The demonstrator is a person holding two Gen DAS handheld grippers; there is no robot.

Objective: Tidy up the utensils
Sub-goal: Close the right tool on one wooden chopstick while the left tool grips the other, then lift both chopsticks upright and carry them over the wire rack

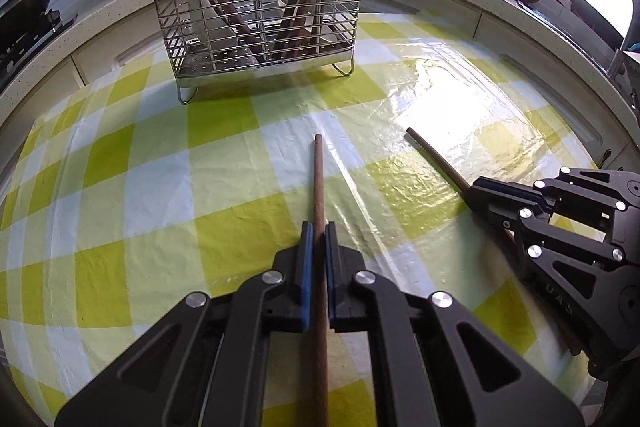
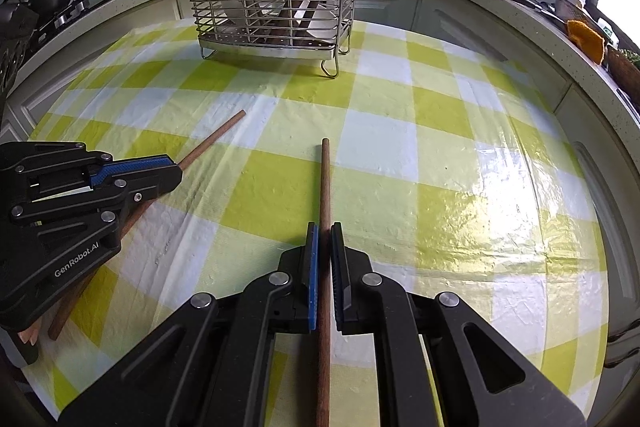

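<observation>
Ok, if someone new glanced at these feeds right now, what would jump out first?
Probably the two claws, each shut on its own wooden stick: the left claw grips the left stick, and the right claw grips the right stick, both low over the green checked cloth. Beyond them, at the far edge of the cloth, stands the wire rack, already holding wooden and white utensils.
</observation>
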